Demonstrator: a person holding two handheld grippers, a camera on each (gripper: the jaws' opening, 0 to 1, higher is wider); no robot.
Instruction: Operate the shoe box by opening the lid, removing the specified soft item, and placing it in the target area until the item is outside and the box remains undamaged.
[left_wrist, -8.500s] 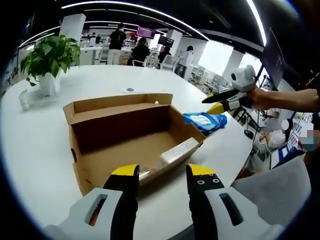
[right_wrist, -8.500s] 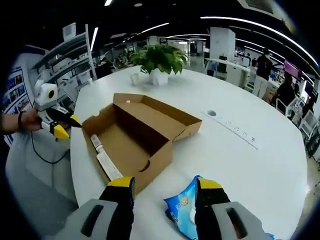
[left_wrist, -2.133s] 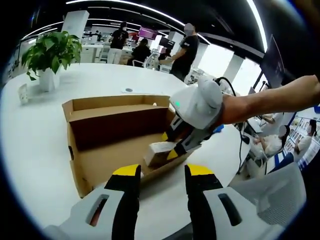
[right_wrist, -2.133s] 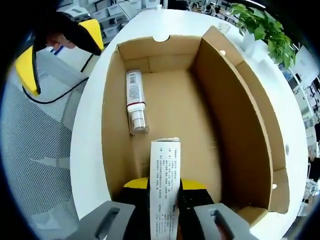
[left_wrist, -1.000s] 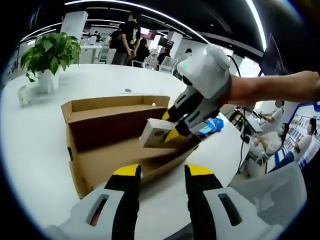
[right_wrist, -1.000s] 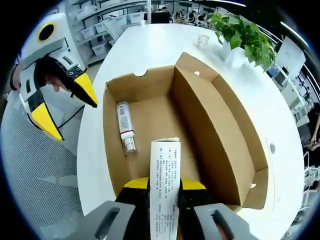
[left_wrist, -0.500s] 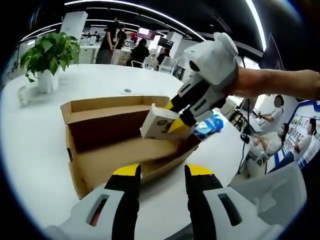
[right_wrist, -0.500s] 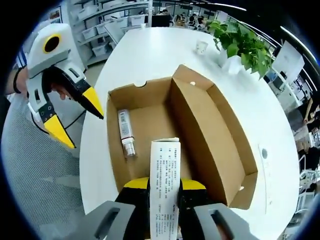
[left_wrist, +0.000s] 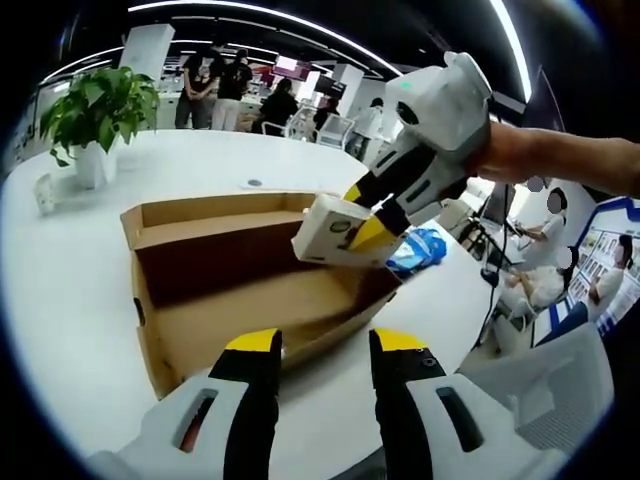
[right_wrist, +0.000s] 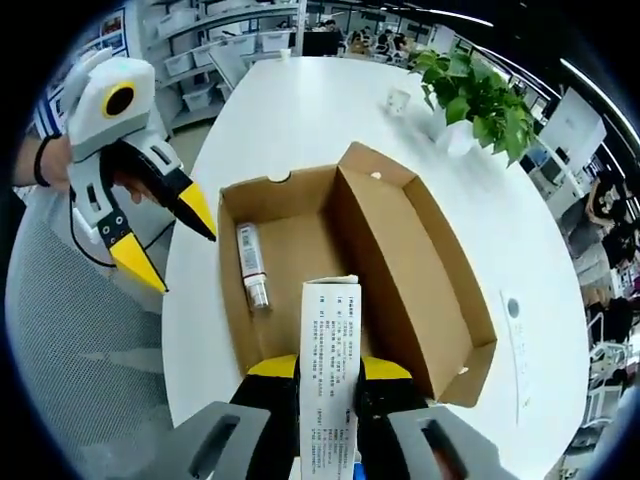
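Right gripper view: white carton (right_wrist: 329, 372) held above the open shoe box (right_wrist: 352, 275).
Right tool (right_wrist: 328, 385) is clamped on the carton; a tube (right_wrist: 252, 265) lies inside the box. Left tool (right_wrist: 172, 238) hangs beside the box over the worktop (right_wrist: 300, 110) edge, jaws apart, holding nothing.

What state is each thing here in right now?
Shoe box: open, resting on the table.
White carton: clamped in the right gripper, lifted above the box.
Tube: lying flat inside the box.
Blue packet: lying on the table beside the box.
Left gripper: open, empty.
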